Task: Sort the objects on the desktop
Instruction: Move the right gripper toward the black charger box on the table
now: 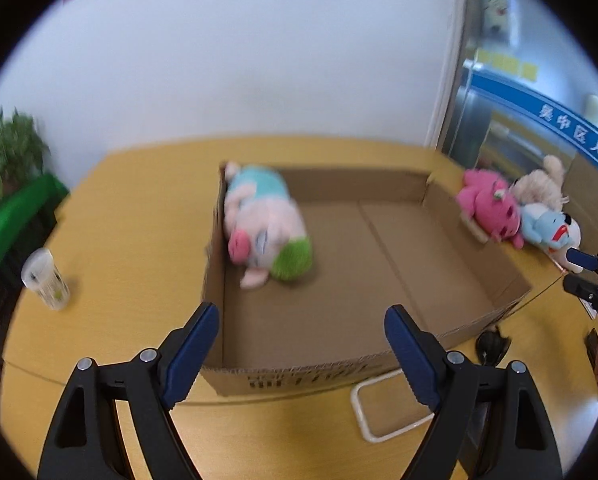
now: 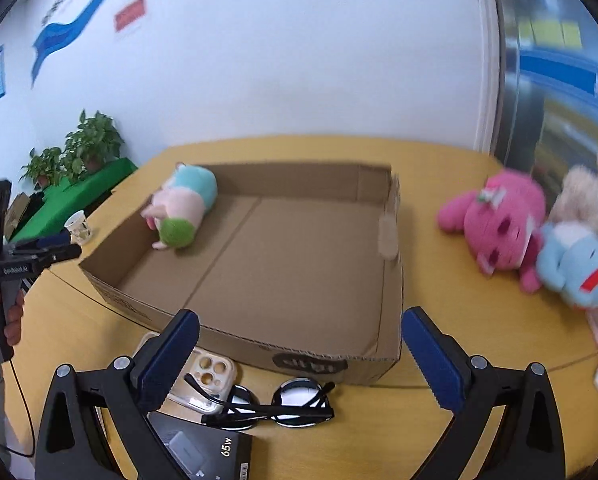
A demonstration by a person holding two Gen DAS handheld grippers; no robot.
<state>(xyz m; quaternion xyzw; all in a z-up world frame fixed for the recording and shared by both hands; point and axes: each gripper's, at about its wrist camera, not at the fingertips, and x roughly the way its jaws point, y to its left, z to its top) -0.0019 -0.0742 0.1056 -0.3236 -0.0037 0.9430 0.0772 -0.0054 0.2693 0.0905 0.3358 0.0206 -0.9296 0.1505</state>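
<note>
One pig plush [image 1: 265,226] is already laid in the cardboard box [image 2: 259,344]; the pink plush [image 2: 499,226], blue plush [image 2: 579,270] and, seemingly, a beige one [image 2: 591,196] remain on the desk [image 1: 139,208]. The left gripper [image 1: 301,344] and right gripper [image 2: 299,354] are spread wide, nothing held.

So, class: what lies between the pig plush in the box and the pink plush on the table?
In the right wrist view, bare cardboard floor, then the box's right wall, separate the pig plush from the pink plush.

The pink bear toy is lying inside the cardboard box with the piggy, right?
Not quite. Only the piggy lies inside the cardboard box. The pink bear toy lies on the table, outside the box's right wall, as the right wrist view shows.
</note>
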